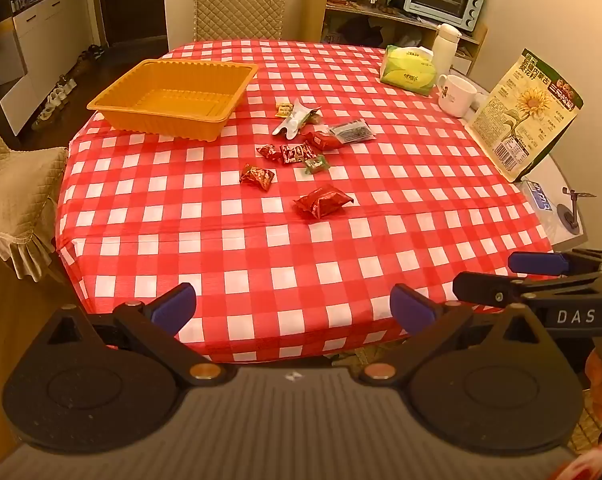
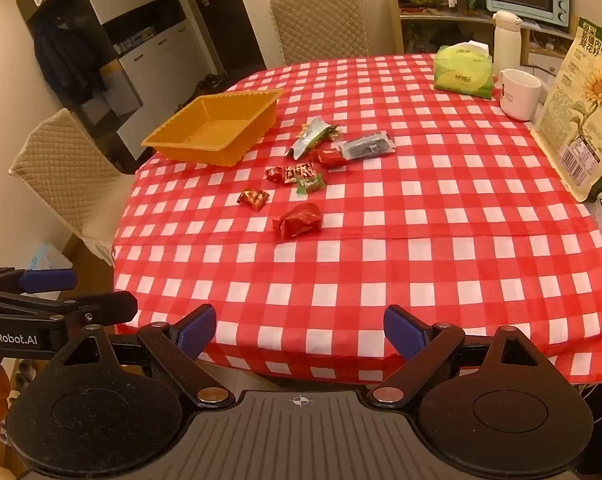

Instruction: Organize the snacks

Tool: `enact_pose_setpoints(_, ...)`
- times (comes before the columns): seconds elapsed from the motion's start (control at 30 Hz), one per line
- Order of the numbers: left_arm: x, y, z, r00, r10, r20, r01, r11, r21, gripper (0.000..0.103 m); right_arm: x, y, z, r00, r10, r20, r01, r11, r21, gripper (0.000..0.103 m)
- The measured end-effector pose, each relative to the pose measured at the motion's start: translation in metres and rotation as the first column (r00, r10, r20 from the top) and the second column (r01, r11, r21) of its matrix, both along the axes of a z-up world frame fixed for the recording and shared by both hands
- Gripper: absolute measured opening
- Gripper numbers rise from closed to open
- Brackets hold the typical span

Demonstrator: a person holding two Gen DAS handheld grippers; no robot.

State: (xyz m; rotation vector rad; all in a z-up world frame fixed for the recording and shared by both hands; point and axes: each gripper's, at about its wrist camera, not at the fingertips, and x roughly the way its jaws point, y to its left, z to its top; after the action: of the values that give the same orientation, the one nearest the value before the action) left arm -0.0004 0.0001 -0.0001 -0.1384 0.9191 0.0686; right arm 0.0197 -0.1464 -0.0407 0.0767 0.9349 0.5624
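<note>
Both grippers hung back over the near edge of the table, which was covered in a red-and-white checked plastic cloth (image 1: pixel 261 256), and neither had reached anything. The left gripper (image 1: pixel 293 308) stood with its blue-padded fingers spread wide and nothing between them; the right gripper (image 2: pixel 300 330) was likewise wide open and empty, just beside the left one.

The shallow orange plastic tray with ribbed walls (image 1: pixel 173 98) sat empty toward the far left of the cloth, and it served as the landmark. The snacks lay scattered to its right and nearer the grippers: a silver foil pouch (image 1: pixel 295 120) just off the tray's right corner, a dark clear-wrapped packet (image 1: pixel 351 132) further right of that, a cluster of small red wrapped sweets (image 1: pixel 295 154) and a small green wrapped sweet (image 1: pixel 316 165) nearer than the pouch, a lone red sweet (image 1: pixel 257 177) below the tray's near right corner, and a larger crumpled red wrapper (image 1: pixel 323 202) farthest from the tray and closest to the grippers.

To my eye the step was the first reach. I judged it wise to start with the large red wrapper, since it lay apart from the rest: come down over it with fingers straddling its short side, pinch the body rather than the crinkled ends, then carry it to the tray. The clustered sweets would need a narrower, careful approach so neighbours weren't nudged.
</note>
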Motion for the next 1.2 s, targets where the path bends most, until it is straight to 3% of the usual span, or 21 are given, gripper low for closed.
enact_pose_setpoints(0.47,-0.009,0.0,0.008,1.0,0.001,-0.009,-0.001,1.0,-0.002,0.103,0.002,0.0,-0.002,1.0,0.0,0.001,0.0,1.0,0.001,0.09)
enact_pose_setpoints(1.2,0.003,0.001,-0.002,1.0,0.012,-0.008,-0.012,1.0,-0.017,0.103,0.001,0.01,-0.004,1.0,0.008,0.002,-0.008,1.0,-0.001,0.09)
